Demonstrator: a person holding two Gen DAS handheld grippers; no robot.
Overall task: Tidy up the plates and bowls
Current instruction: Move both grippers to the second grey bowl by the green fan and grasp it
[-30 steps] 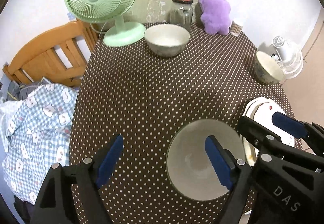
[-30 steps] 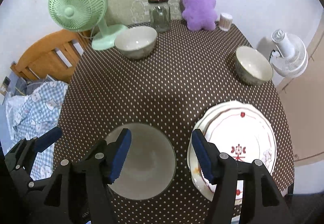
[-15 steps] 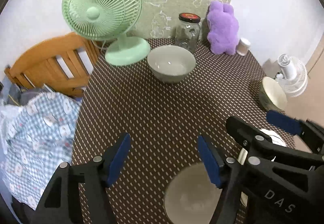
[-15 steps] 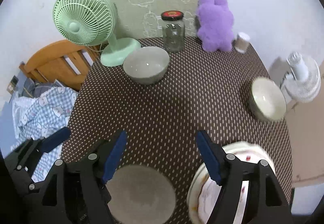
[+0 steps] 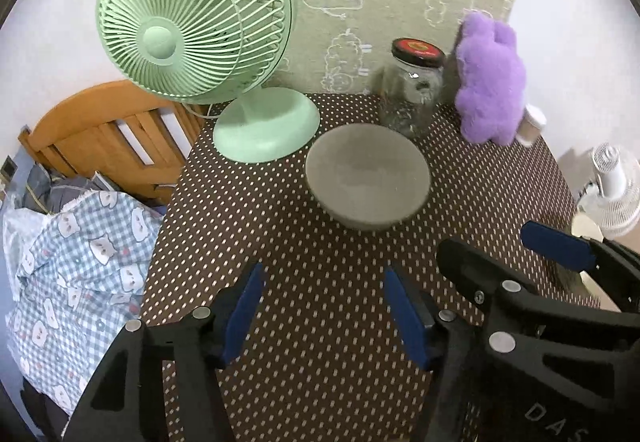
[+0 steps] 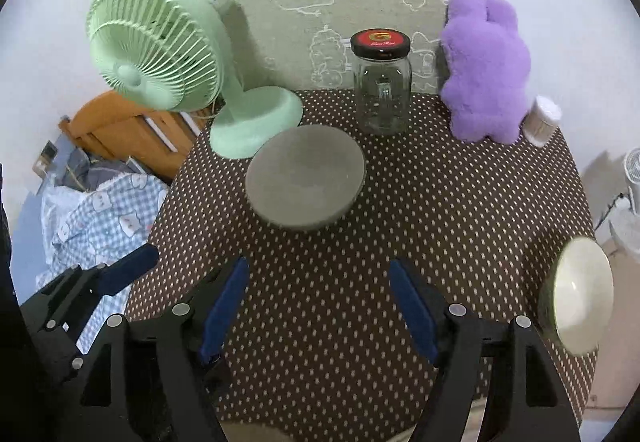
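A wide grey bowl (image 5: 368,178) (image 6: 306,182) stands upright on the dotted brown table (image 5: 320,266), in front of the fan base and the jar. A smaller pale bowl (image 6: 578,298) sits at the table's right edge. My left gripper (image 5: 324,312) hovers short of the grey bowl; its jaws are closing with nothing between them. My right gripper (image 6: 318,304) is beside it, open and empty, also short of the grey bowl. Each gripper shows in the other's view: the right gripper (image 5: 508,254) and the left gripper (image 6: 124,270).
A mint green fan (image 5: 192,22), a glass jar (image 6: 382,82) with a red-black lid, a purple plush toy (image 6: 486,70) and a small white cup (image 6: 542,120) line the table's back. A wooden chair (image 5: 104,130) and checked cloth (image 5: 80,262) lie left; a white fan (image 5: 612,190) stands right.
Both grippers have moved forward over the table toward the far grey bowl. The near bowl and the stacked plates have dropped out of view. Left jaws narrowed; right jaws widened.
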